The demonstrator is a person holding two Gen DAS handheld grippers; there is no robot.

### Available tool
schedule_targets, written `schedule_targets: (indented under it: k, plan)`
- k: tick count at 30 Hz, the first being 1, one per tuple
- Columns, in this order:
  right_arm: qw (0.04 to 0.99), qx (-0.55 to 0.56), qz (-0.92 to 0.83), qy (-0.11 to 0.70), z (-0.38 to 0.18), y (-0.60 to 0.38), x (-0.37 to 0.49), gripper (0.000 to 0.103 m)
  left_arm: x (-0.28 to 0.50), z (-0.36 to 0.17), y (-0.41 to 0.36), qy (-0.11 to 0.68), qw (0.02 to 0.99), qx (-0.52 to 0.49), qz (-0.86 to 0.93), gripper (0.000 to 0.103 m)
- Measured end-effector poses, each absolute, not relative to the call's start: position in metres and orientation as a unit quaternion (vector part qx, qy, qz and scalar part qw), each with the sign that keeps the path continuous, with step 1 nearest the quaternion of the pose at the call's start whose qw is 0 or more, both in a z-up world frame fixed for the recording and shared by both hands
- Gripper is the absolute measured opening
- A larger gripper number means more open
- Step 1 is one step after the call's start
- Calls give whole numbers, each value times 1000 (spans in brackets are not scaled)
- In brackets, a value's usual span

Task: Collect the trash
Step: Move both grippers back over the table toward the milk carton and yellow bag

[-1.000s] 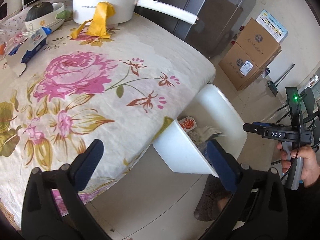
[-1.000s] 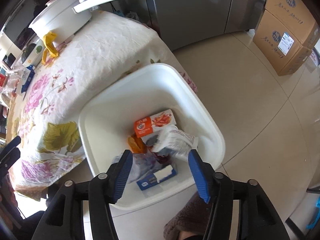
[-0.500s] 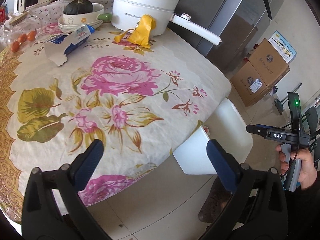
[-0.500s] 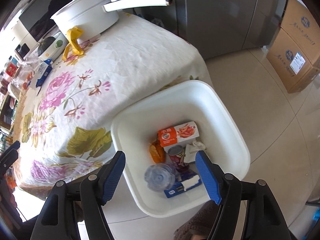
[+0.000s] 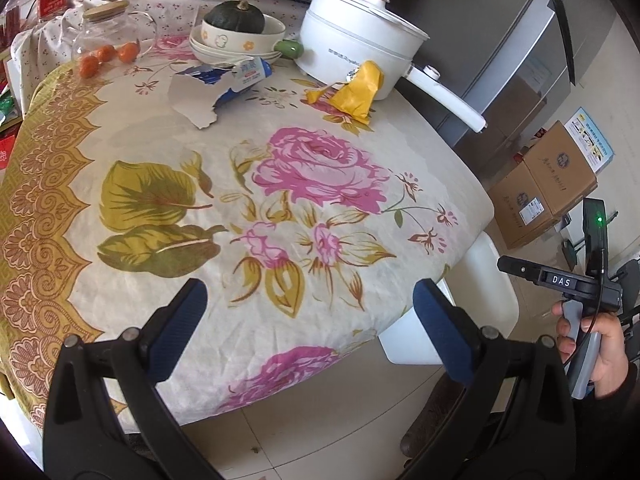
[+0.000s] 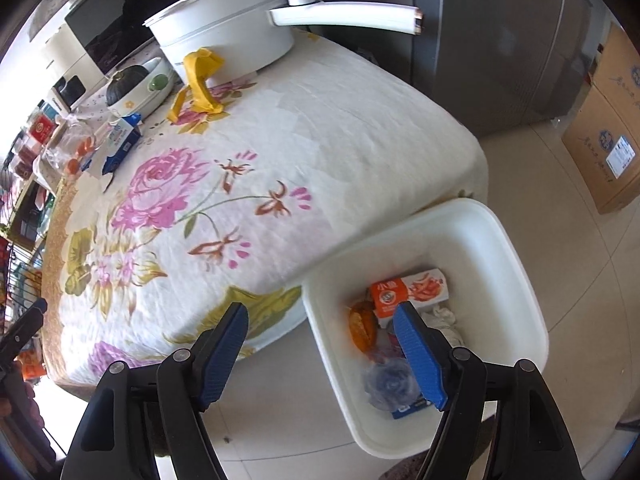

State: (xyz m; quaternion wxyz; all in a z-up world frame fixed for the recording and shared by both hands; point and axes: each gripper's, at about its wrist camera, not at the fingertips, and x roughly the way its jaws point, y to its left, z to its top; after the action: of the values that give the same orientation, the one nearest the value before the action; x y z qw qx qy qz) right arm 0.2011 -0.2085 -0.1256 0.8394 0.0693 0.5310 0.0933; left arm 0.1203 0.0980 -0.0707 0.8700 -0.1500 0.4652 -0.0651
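Two grippers hang empty: the left gripper (image 5: 310, 322) has its jaws wide apart over the flowery worktop (image 5: 248, 184), the right gripper (image 6: 322, 344) is opening its jaws above the white bin (image 6: 516, 264).

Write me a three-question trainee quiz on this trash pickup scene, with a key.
1. True or false: the white bin stands on the floor beside the table, not on it.
2. Which lies on the tablecloth against the white pot? A) a yellow wrapper B) a red mug C) a green sponge
3. Fill in: neither the left tool nor the right tool holds ____.

Key
1. True; the bin sits on the floor at the table's corner, with an orange carton among the trash inside.
2. A; the yellow wrapper rests by the pot's base.
3. Anything; the left tool's jaws are open and the right's are opening, both with nothing between them.
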Motion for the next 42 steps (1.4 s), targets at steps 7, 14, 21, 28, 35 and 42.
schedule_targets:
  k: [7,14,21,28,35,42]
  plan:
    - [848,69,92,517,-119,-178,215,78,124,-78,126,471,865,-172,-25,102]
    - [865,67,87,489,-110,-151,245,79,140,-82,150,469,863,-188,16,102]
    - [892,57,102,437,-106,-120,289,79,180,-77,176,440,885,-151,26,102]
    - [903,57,134,403,-119,-85,334,79,233,-90,193,409,906,-106,-1,102]
    - [903,59,149,400,-131,-60,378,79,282,-87,219,373,917,-137,-30,102]
    - [905,75,161,387,-131,-49,410,79,336,-97,221,410,901,-124,-68,102]
